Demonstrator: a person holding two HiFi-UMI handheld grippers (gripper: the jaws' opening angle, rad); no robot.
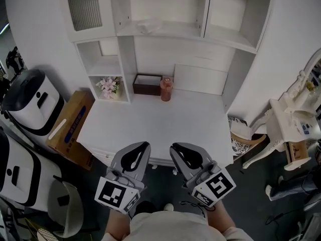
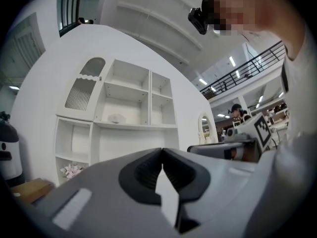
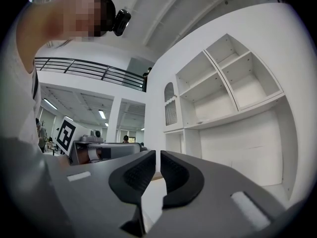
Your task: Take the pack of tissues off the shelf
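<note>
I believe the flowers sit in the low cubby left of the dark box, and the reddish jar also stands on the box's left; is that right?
Not quite: the head view shows the reddish jar standing on the right of the dark box. The flowers do sit in the low cubby left of it.

Bright, even indoor light; sharp head view, heavy fisheye in the gripper views.
Ceiling strip lights (image 3: 102, 114) glow in the hall; the white surface (image 1: 150, 129) carries only faint shadow below the shelf (image 1: 190, 33). Both gripper views bow hard and go black at the corners, their near foreground soft.
</note>
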